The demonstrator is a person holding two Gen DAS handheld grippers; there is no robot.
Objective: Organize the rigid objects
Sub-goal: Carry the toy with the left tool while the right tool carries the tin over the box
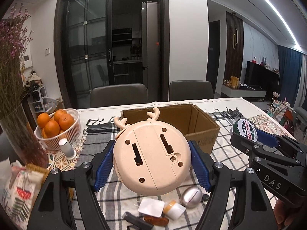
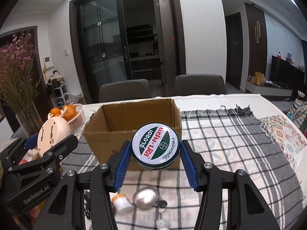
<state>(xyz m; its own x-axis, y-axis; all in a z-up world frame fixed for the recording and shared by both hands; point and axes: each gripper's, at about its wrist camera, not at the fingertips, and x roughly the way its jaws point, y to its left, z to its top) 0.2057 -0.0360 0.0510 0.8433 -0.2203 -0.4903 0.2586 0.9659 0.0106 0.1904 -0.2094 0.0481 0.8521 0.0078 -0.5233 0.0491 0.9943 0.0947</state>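
Observation:
My left gripper is shut on a beige round deer-antler gadget, held above the table, underside toward the camera. It also shows in the right wrist view. My right gripper is shut on a round green-and-white balm tin, held in the air in front of the open cardboard box. The tin also shows at the right of the left wrist view. The box stands on the plaid cloth beyond both grippers, and what shows of its inside is bare.
On the cloth below lie a silver egg-shaped object with keys, a small white jar with orange lid, a white lid and dark items. A basket of oranges, a white cylinder and a flower vase stand left.

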